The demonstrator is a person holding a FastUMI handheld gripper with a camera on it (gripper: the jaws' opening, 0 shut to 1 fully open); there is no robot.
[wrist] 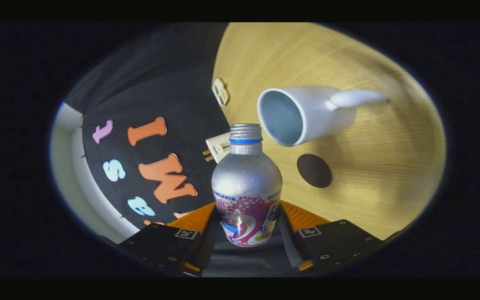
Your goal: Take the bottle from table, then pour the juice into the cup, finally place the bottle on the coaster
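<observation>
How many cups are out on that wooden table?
1. A single white cup with a handle sits on the table, beyond the bottle held between the jaws, next to the dark round coaster. Others may lie out of sight.

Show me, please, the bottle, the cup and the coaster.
bottle (246,183): gripper view, silver shoulder.
cup (321,110): gripper view, white outer wall.
coaster (314,170): gripper view, centre of dark disc.
</observation>
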